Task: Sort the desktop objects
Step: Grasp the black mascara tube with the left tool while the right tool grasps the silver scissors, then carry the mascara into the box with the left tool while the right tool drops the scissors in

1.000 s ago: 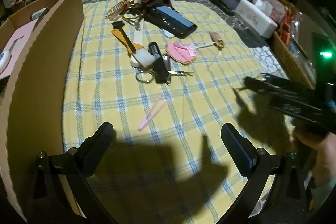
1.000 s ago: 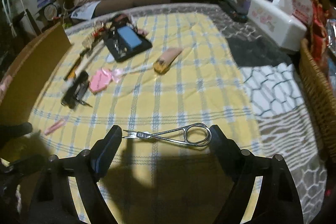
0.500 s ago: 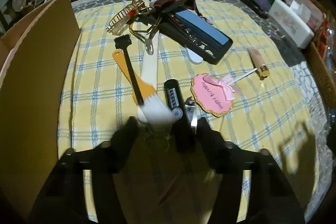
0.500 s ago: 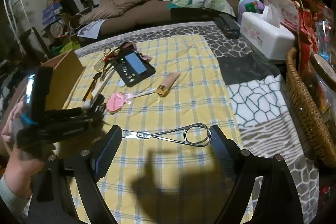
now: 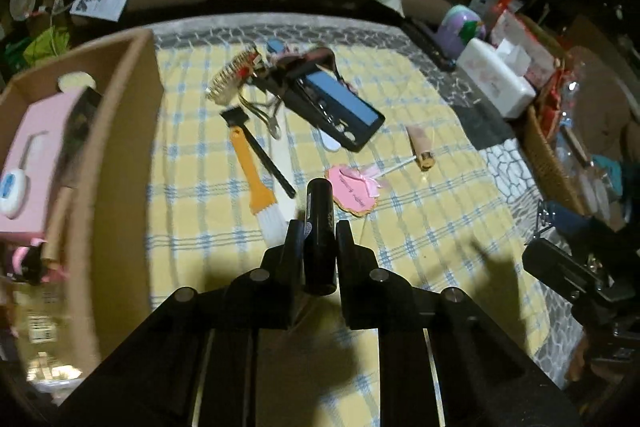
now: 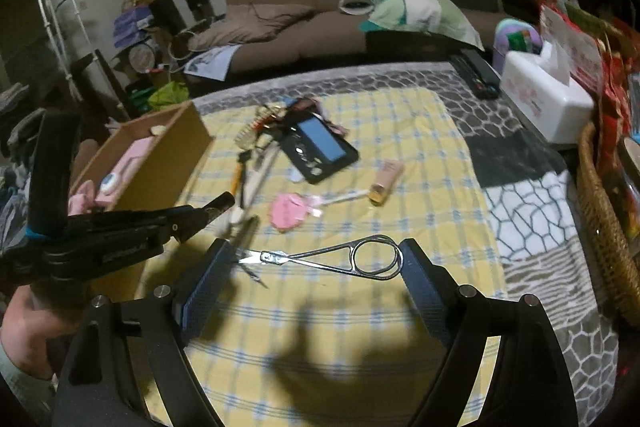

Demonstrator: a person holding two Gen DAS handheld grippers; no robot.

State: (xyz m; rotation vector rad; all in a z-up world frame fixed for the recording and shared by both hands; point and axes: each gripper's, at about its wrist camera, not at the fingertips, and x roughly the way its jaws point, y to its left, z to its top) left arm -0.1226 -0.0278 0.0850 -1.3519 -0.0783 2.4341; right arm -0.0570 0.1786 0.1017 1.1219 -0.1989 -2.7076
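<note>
My left gripper is shut on a black cylindrical tube and holds it above the yellow checked cloth; it also shows in the right wrist view. My right gripper holds small steel scissors lengthwise between its wide-set jaws. On the cloth lie an orange-handled brush, a black comb-brush, a pink card, a beige tube, a black case with a blue panel and a gold hair clip.
An open cardboard box with a pink item stands at the left. A white tissue box and a wicker basket sit at the right edge. A sofa lies behind the table.
My left gripper moved forward to the pile, closed on the black tube and lifted it. My right gripper has risen a little, still holding the scissors.
</note>
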